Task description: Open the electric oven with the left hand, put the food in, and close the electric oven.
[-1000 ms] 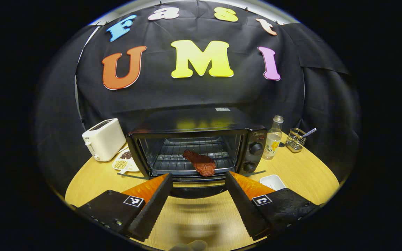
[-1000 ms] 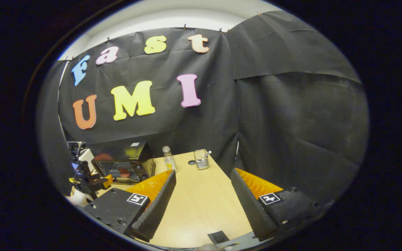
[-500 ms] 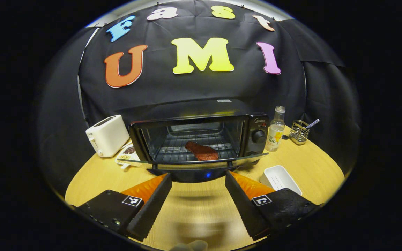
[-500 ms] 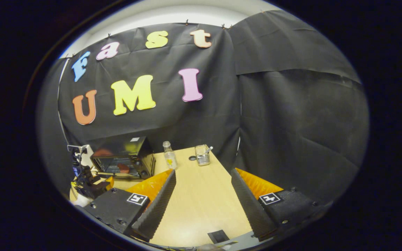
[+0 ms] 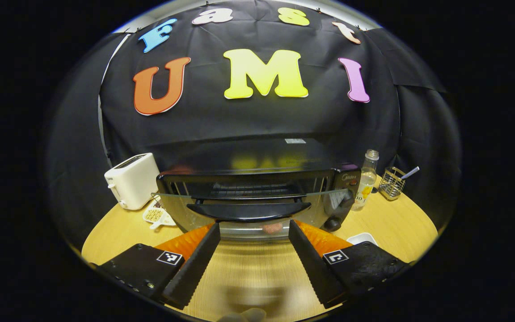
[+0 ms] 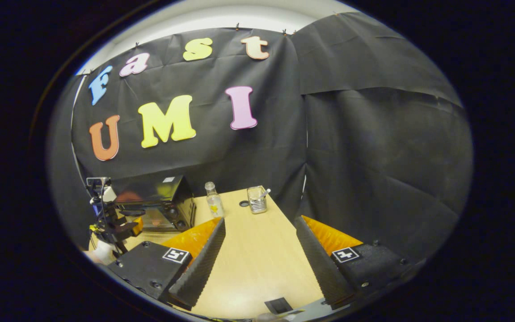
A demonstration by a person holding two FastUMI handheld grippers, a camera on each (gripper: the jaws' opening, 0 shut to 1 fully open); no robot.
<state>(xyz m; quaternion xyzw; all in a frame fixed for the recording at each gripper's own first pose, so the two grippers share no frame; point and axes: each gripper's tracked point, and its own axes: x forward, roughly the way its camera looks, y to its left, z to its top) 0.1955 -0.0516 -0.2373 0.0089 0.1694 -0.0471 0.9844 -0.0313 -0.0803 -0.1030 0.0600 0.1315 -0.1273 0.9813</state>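
Swung up, oven door [image 5: 248, 210] half-shut; left gripper [image 5: 253, 255], right gripper [image 6: 259, 259] fingers wide, empty.

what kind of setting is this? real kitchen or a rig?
Most likely a staged recording booth set up as a kitchen counter, not a real kitchen: black cloth hangs as the wall behind a wooden table, which carries an electric oven, a white toaster and a bottle.
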